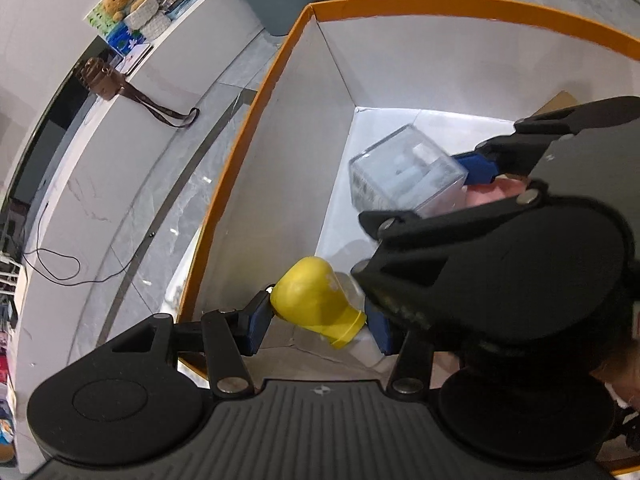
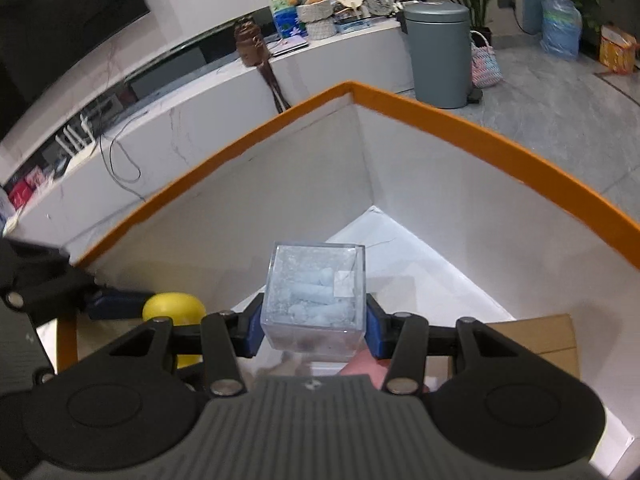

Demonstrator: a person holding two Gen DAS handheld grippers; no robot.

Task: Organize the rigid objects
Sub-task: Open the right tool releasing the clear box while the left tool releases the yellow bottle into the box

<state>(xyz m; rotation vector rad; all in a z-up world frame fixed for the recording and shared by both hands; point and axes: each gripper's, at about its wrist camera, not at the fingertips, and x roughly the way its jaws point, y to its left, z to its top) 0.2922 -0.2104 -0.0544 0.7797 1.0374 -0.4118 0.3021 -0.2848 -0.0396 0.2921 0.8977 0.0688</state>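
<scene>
Item one: clear plastic cube (image 2: 314, 304), pale rolled pieces inside, held between the closed jaws of the right gripper (image 2: 314, 326) above the floor of the orange-rimmed box (image 2: 472, 128). Rigid, judged light; smooth walls probably slippery and liable to crack, so flat opposite faces are the best hold. Item two: yellow bulb-shaped object (image 1: 316, 300) with a white neck, gripped across its narrowing end by the left gripper (image 1: 320, 330), near the box's near-left wall. Curved, judged hard and light, likely to roll when released. Beyond: grey bin (image 2: 438, 52), cluttered white counter (image 2: 224, 84).
</scene>
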